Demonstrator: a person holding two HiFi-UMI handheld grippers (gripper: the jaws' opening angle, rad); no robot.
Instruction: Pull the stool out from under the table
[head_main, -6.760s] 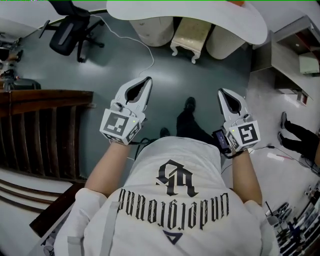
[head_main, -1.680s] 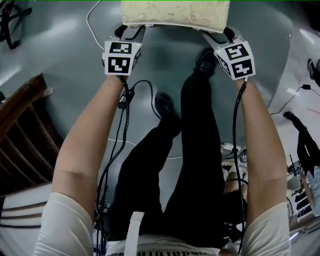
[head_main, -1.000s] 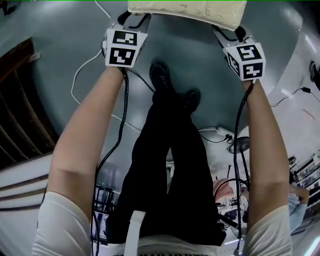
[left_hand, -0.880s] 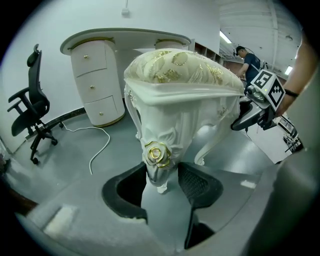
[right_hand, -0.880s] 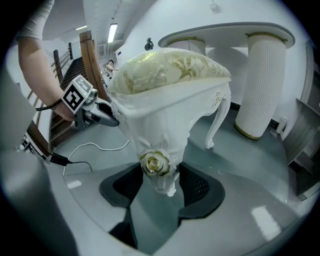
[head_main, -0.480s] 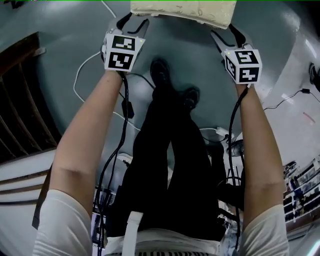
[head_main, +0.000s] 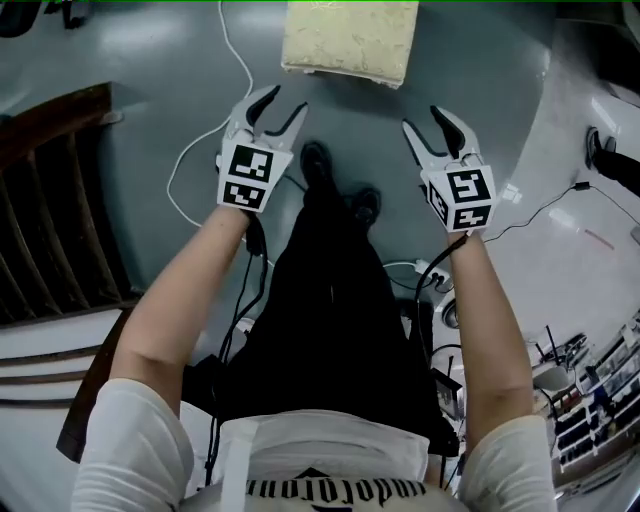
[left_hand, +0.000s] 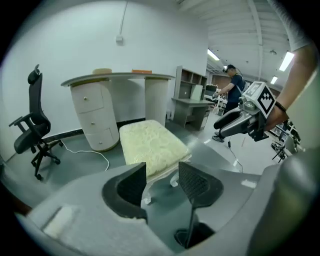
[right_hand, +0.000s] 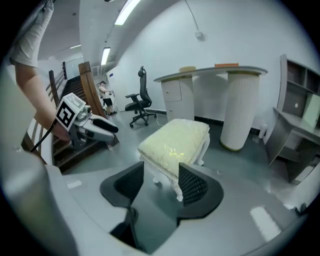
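The cream cushioned stool (head_main: 348, 40) with white legs stands on the grey floor, out from under the white table (left_hand: 120, 77). In the head view my left gripper (head_main: 283, 103) and right gripper (head_main: 422, 120) hover short of the stool's near edge, apart from it. The left one is open with nothing between its fingers. The right one's jaws are closing on empty air. In the left gripper view the stool (left_hand: 150, 145) lies just beyond the open jaws, and in the right gripper view the stool (right_hand: 175, 142) does too.
A black office chair (left_hand: 32, 130) stands left of the table. A dark wooden staircase (head_main: 50, 200) runs along my left. A white cable (head_main: 190, 170) trails over the floor. Shelving (left_hand: 192, 92) and a standing person (left_hand: 235, 90) are off to the right.
Both grippers have let go of the stool's sides and drawn back toward me. The stool now sits clear of them, farther up in the head view.
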